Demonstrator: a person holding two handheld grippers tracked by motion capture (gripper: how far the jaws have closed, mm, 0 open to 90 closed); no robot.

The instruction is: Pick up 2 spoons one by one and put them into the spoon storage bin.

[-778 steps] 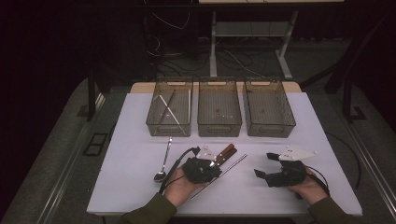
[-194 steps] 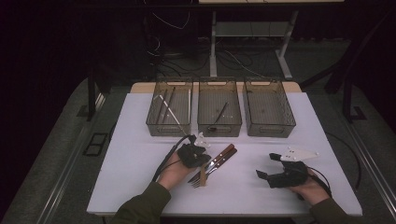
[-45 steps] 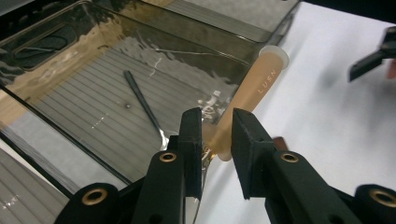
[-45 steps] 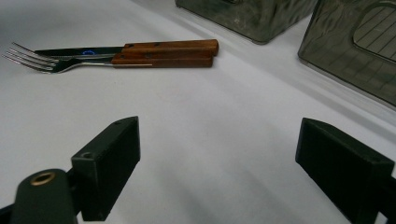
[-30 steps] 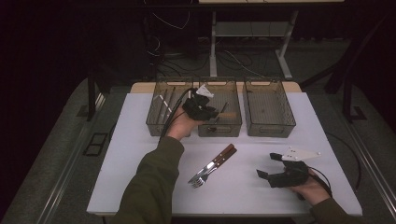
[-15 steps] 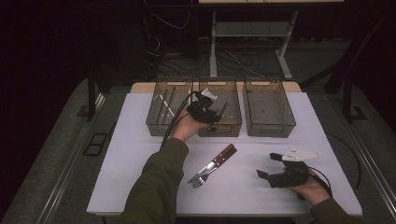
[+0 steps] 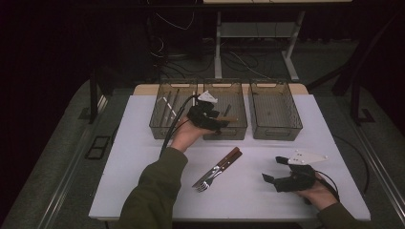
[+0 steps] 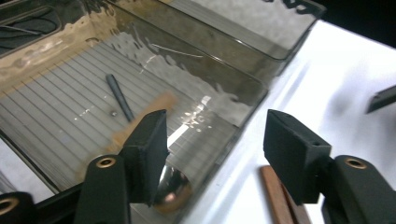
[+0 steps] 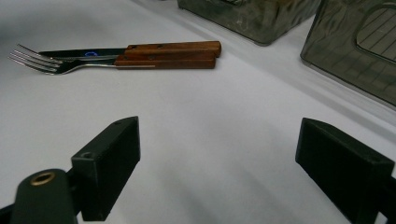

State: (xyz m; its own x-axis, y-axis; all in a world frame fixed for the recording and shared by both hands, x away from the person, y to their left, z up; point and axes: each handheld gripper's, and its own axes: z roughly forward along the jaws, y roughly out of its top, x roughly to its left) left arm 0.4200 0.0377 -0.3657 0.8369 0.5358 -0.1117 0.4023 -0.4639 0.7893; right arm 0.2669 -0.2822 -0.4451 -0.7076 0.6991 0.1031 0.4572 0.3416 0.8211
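Spreading across the middle of the scene, the white table (image 7: pixel 143 157) carries three smoked-plastic bins in a row along its far edge. The left bin (image 7: pixel 165 117) holds a few thin pale utensils. The right bin (image 7: pixel 274 109) sits well apart from both hands. Between them stands the middle bin (image 7: pixel 234 129), and in the left gripper view (image 8: pixel 60 126) its ribbed floor carries a dark slim utensil (image 8: pixel 119 98) lying flat, and a wooden-handled spoon (image 8: pixel 173 186), blurred, whose shiny bowl sits at the bin's near wall right beside the gripper's left pad.

A green sleeve (image 7: pixel 153 191) reaches from the near edge toward the far side, ending in the left gripper (image 7: pixel 215 121), which hangs over the near left part of the middle bin. Its jaws have just been opening; they stand apart, and the pads press on nothing.

At the near right of the table the right gripper (image 7: pixel 272 169) rests low in the person's hand, its jaws spread wide with bare table between them in the right gripper view (image 9: pixel 217 172).

Near the table's centre, between the two hands, lie a fork (image 7: pixel 205 181) and a knife (image 7: pixel 224 162) with wooden handles, side by side and touching.
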